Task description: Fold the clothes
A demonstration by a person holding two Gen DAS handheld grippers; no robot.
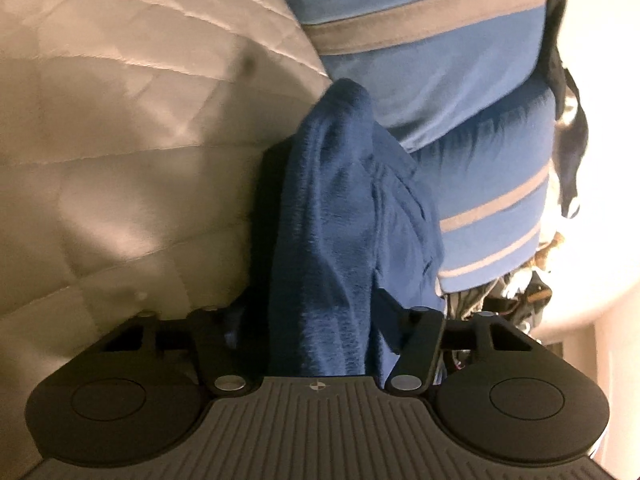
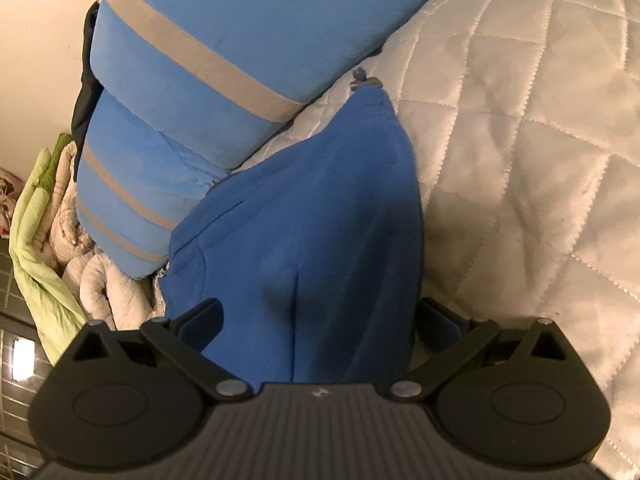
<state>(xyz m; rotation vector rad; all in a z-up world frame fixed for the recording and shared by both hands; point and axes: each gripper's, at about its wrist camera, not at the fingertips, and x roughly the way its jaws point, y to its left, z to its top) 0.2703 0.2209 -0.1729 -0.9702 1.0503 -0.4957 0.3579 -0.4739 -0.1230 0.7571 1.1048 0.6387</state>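
A dark blue fleece garment [image 1: 336, 216] hangs bunched between the fingers of my left gripper [image 1: 332, 240], which is shut on it above the quilted bed. The same blue garment [image 2: 320, 240] fills the jaws of my right gripper [image 2: 320, 272], which is shut on it; a small zipper pull [image 2: 362, 80] shows at its far tip. The fabric hides most of both grippers' fingers.
A beige quilted bedspread [image 1: 120, 140] [image 2: 520, 140] lies under both grippers. Light blue folded cushions with grey stripes [image 1: 420, 40] [image 2: 208, 60] are stacked at the bed's edge. A green cloth [image 2: 36, 216] and rumpled white bedding [image 2: 100, 280] lie beside them.
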